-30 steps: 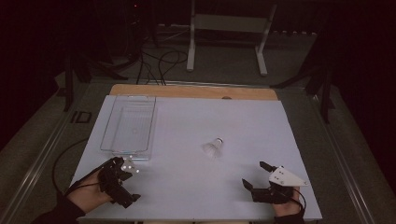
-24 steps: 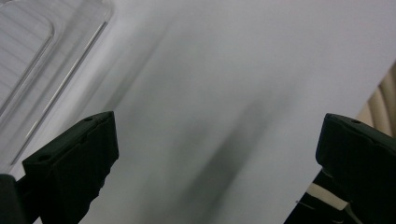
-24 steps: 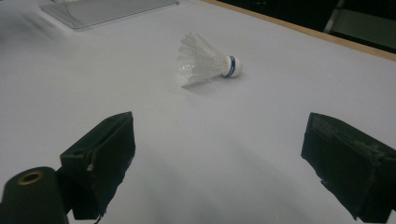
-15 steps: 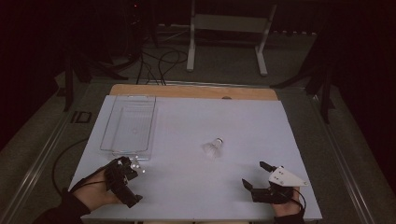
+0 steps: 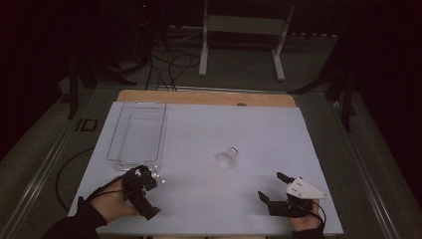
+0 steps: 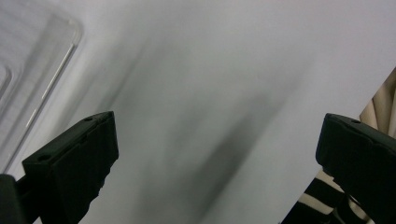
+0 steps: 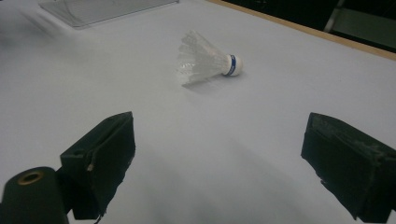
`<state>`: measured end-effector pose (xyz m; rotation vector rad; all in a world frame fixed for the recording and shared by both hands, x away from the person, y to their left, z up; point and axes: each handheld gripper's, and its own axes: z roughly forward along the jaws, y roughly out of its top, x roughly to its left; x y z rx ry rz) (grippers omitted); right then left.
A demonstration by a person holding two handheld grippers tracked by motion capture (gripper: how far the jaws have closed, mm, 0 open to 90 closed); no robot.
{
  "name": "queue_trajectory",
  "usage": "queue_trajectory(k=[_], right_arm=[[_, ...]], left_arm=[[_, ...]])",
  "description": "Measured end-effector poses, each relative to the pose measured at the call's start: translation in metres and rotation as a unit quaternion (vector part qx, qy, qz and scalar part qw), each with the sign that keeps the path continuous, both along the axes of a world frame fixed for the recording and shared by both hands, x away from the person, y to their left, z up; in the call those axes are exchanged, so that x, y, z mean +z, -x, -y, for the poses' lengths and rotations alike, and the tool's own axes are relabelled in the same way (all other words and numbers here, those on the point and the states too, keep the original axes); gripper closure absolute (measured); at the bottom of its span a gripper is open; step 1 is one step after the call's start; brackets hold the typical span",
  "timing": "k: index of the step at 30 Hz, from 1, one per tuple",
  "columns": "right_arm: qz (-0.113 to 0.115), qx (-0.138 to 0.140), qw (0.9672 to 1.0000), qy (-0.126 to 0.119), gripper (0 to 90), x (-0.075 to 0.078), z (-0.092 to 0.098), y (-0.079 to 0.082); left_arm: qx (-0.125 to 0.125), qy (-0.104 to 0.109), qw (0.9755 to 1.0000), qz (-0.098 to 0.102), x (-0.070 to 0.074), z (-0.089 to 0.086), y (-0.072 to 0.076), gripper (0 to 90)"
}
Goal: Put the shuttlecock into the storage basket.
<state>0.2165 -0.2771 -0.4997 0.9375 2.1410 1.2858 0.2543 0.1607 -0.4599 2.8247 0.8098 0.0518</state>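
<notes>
Two claws sit low in the high view, both with jaws spread wide and gripping nothing. The left claw (image 5: 144, 191) is at the lower left of the frame, just below the near end of a clear plastic tray (image 5: 119, 149) that lies along the left side of the white surface (image 5: 259, 134). The right claw (image 5: 271, 188) is at the lower right, resting near the front edge with a grey three-cornered plate on top. Between and above them, near the middle of the frame, a white shuttlecock (image 5: 227, 158) lies on its side, well apart from both claws. In the right gripper view the shuttlecock (image 7: 208, 63) appears in the upper middle, its feathers toward the left and its blue-banded cork toward the right, with the tray (image 7: 93, 9) at the upper left.
</notes>
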Motion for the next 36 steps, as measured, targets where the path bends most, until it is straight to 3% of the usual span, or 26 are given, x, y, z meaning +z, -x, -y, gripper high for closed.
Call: queue_trajectory(k=[14, 25, 36], right_arm=[[0.0, 0.002, 1.0, 0.0, 9.9, 0.0, 0.0, 0.0], [-0.001, 0.002, 1.0, -0.001, 9.9, 0.0, 0.0, 0.0], [-0.001, 0.001, 1.0, -0.001, 9.9, 0.0, 0.0, 0.0]], left_arm=[[-0.014, 0.011, 0.9996, -0.022, 0.007, 0.027, -0.013, 0.0], [-0.03, -0.002, 0.9992, -0.027, 0.008, 0.049, -0.024, 0.0], [-0.042, 0.003, 0.9985, -0.036, 0.012, 0.063, -0.032, 0.1]])
